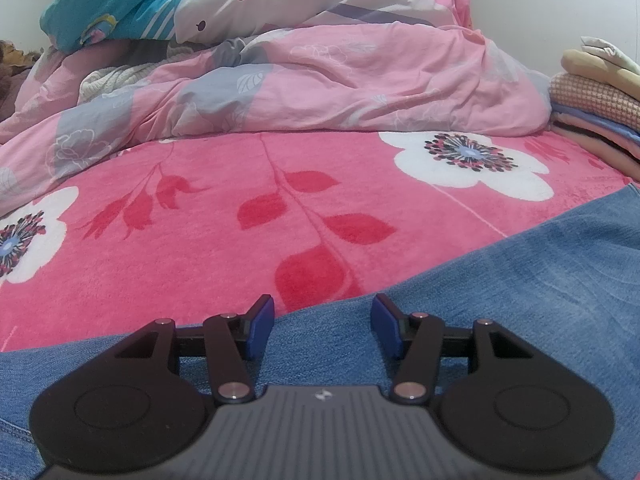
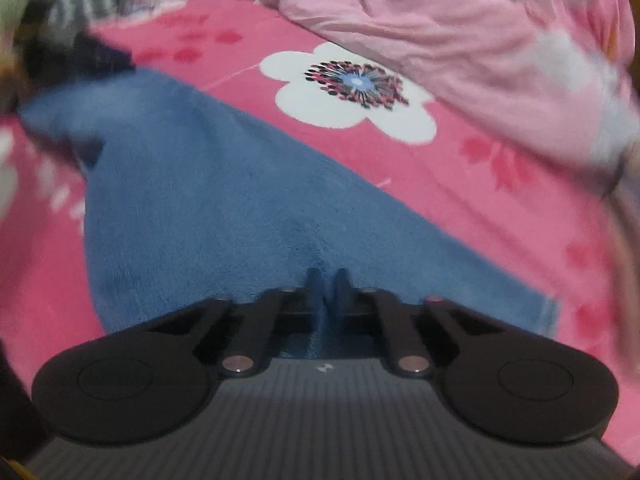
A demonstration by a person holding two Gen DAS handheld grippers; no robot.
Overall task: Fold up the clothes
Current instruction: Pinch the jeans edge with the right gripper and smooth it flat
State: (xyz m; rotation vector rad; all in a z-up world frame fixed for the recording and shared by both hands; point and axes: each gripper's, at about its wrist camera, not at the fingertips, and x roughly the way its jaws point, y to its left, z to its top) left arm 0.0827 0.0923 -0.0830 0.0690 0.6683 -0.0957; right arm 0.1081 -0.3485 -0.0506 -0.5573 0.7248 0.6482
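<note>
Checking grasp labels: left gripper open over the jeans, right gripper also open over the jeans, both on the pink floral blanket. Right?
Not quite. The right gripper is shut, pinching a fold of the jeans, as the right wrist view shows. The rest holds: the left gripper is open over the jeans, which lie on the pink floral blanket.

Each gripper, left (image 1: pixel 323 326) and right (image 2: pixel 329 286), has a ribbed grey body bearing a small white logo. Black linkage arms carry silver pivot pins. The fingertip pads (image 1: pixel 260 326) are blue.
</note>
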